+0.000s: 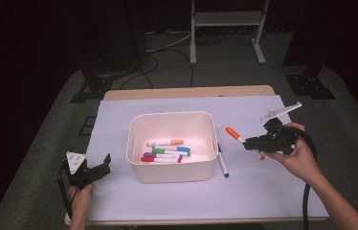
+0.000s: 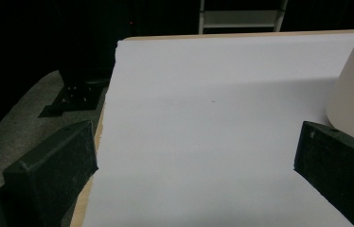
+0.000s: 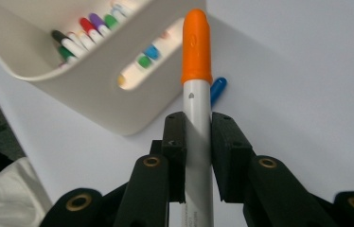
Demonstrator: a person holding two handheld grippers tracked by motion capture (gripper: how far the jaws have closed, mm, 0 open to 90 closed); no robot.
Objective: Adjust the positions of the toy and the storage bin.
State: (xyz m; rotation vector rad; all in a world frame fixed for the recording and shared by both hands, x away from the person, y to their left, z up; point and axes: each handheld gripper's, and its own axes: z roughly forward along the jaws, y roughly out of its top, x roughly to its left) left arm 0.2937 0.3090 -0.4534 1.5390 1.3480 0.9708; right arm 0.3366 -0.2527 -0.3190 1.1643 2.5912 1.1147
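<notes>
Gripping white marker w/ orange cap [image 3: 197, 94]: right hand-held gripper [image 3: 198, 142] clenched on barrel, lifted beside cream plastic bin [image 1: 172, 143]. Left hand-held gripper [image 1: 91, 170] released, idle. Risk: marker pivots in jaws, clips bin rim.

My table [image 1: 186, 92]: light wood edge showing at far side, white sheet [image 1: 167, 191] covering nearly whole top. Around me grey carpet floor [image 1: 38, 143]. Beyond table, room falls into darkness. White metal frame stand [image 1: 227, 28] at back, two feet on carpet. Black cables [image 1: 160, 57] snaking across floor. Black stand bases [image 1: 91, 88] left and right [image 1: 311, 84]. Light falls bright on sheet.
</notes>
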